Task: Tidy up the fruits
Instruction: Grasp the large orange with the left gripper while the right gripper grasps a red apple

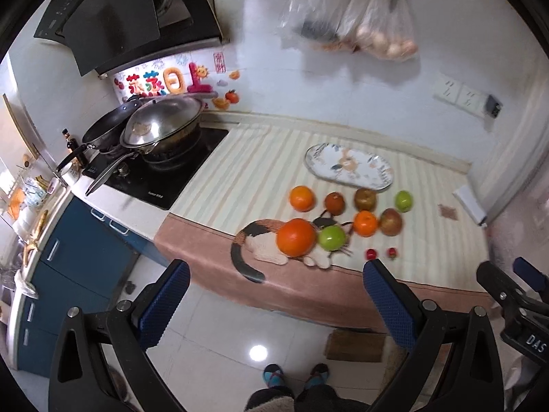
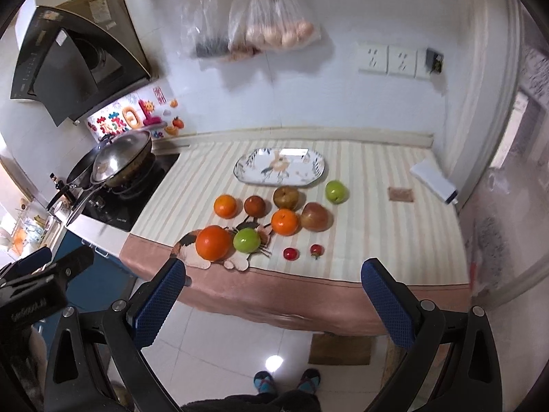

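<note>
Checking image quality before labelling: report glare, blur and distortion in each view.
Left wrist view: the hanging plastic bags are motion-smeared, a ceiling-light glare spot sits on the floor tiles, and fisheye bends the counter edge. Right wrist view: sharper fruit, glare on the plate and on the floor, and a smeared right margin.

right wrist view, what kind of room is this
Most likely a home kitchen: a gas stove with a lidded wok, a range hood above it, and a cloth-covered counter holding fruit.
</note>
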Demonstrator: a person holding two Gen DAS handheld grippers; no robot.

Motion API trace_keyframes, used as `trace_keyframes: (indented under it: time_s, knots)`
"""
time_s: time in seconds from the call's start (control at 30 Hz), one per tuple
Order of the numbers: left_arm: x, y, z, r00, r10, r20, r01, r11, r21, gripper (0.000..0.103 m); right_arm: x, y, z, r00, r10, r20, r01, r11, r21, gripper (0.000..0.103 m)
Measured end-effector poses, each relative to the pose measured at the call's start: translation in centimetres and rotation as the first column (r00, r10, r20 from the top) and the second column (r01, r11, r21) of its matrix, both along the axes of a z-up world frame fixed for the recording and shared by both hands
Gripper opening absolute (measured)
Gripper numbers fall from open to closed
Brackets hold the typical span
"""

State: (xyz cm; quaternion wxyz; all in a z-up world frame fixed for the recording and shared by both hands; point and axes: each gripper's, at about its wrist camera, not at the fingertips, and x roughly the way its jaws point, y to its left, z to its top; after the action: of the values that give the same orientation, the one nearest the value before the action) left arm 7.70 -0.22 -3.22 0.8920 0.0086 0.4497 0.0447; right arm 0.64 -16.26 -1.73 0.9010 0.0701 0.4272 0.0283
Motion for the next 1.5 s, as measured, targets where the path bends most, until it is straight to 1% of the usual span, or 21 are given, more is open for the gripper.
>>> trace_keyframes:
  time_s: [0.07,0.17,0.23,0.33,0.43,0.47,0.53,0.63,0.67,0.73,0.83,0.87,0.9,0.93,0.97,1.03,1.07,1.2,1.33,1.4,1.5]
  knots:
    - [1.6,0.1,-1.6,1.0,0.02,-0.022,-0.02,1.0,0.022,0.102,1.9,-0.2,-1.9,1.0,0.013,-0.027,-0.012,1.0,0.024,0.103]
    - [4.2,0.7,-4.5,0.995,0.031,-0.091,-0.029,0.999,0.015,0.102,4.9,-0.3,-4.9,0.997,0.018,-0.069,-0.015,0.999,0.047,0.103]
    - [6.0,0.8,-6.4,0.991,0.024,-0.132,-0.023,1.0,0.013,0.102,7.0,-0.5,-6.9,0.995,0.01,-0.099,-0.004,0.998,0.063,0.103]
    - [9.2,0.8,-9.7,0.98,-0.004,-0.199,0.012,0.999,0.035,0.102,10.0,-0.6,-9.7,0.989,0.001,-0.15,0.009,0.997,0.071,0.103]
    - [12.8,0.7,-13.2,0.956,-0.053,-0.29,0.065,0.997,0.031,0.101,12.9,-1.3,-12.5,0.977,-0.02,-0.214,0.043,0.994,0.103,0.103]
    - [14.2,0.6,-14.7,0.943,-0.081,-0.322,0.095,0.995,0.03,0.101,13.7,-1.5,-13.3,0.972,-0.03,-0.232,0.057,0.993,0.108,0.103]
    - [16.0,0.4,-16.4,0.925,-0.124,-0.36,0.141,0.99,0.022,0.101,15.5,-2.0,-14.9,0.962,-0.059,-0.266,0.092,0.989,0.114,0.103]
    - [18.6,-0.2,-19.3,0.888,-0.202,-0.414,0.23,0.973,0.017,0.101,17.5,-2.6,-17.2,0.938,-0.108,-0.331,0.158,0.979,0.13,0.103]
    - [19.5,-0.6,-20.3,0.87,-0.235,-0.434,0.268,0.963,0.015,0.101,18.1,-2.6,-17.8,0.93,-0.12,-0.348,0.176,0.975,0.136,0.103]
    - [20.7,-1.3,-22.3,0.823,-0.301,-0.482,0.341,0.94,-0.006,0.101,19.1,-2.4,-18.8,0.915,-0.144,-0.377,0.206,0.97,0.13,0.103]
    - [22.0,-1.9,-24.5,0.758,-0.372,-0.536,0.407,0.912,-0.057,0.101,20.1,-2.0,-19.5,0.9,-0.178,-0.399,0.246,0.961,0.127,0.103]
    - [22.5,-2.2,-25.2,0.733,-0.399,-0.552,0.431,0.899,-0.077,0.101,20.4,-1.9,-19.7,0.896,-0.184,-0.404,0.254,0.959,0.126,0.103]
    - [22.6,-2.4,-25.8,0.712,-0.418,-0.564,0.45,0.888,-0.091,0.097,20.6,-1.7,-19.8,0.893,-0.192,-0.408,0.264,0.956,0.127,0.103]
    - [22.7,-2.5,-26.2,0.698,-0.431,-0.571,0.463,0.881,-0.099,0.093,20.9,-1.6,-19.8,0.889,-0.203,-0.41,0.274,0.954,0.123,0.103]
    - [22.8,-2.8,-26.7,0.681,-0.445,-0.581,0.479,0.871,-0.106,0.086,21.0,-1.6,-19.9,0.886,-0.21,-0.412,0.281,0.952,0.118,0.103]
    - [22.8,-3.0,-26.7,0.69,-0.456,-0.562,0.509,0.858,-0.071,0.081,21.5,-1.7,-20.0,0.88,-0.228,-0.416,0.3,0.947,0.115,0.103]
    - [22.9,-3.0,-26.5,0.705,-0.459,-0.54,0.519,0.853,-0.048,0.075,21.7,-1.9,-20.0,0.877,-0.238,-0.417,0.31,0.944,0.114,0.103]
    - [23.9,-1.4,-26.0,0.735,-0.427,-0.526,0.447,0.889,-0.098,0.074,22.3,-3.1,-19.9,0.864,-0.281,-0.417,0.353,0.93,0.103,0.103]
    - [24.4,1.2,-25.4,0.785,-0.342,-0.516,0.366,0.929,-0.059,0.074,23.8,-4.8,-20.5,0.85,-0.316,-0.421,0.389,0.916,0.099,0.103]
    - [25.1,3.2,-25.2,0.803,-0.293,-0.518,0.301,0.951,-0.072,0.075,24.7,-5.7,-21.2,0.843,-0.328,-0.427,0.402,0.911,0.094,0.103]
    - [26.2,4.6,-25.1,0.813,-0.258,-0.522,0.231,0.966,-0.116,0.077,26.6,-7.2,-23.0,0.821,-0.323,-0.472,0.426,0.896,0.128,0.1]
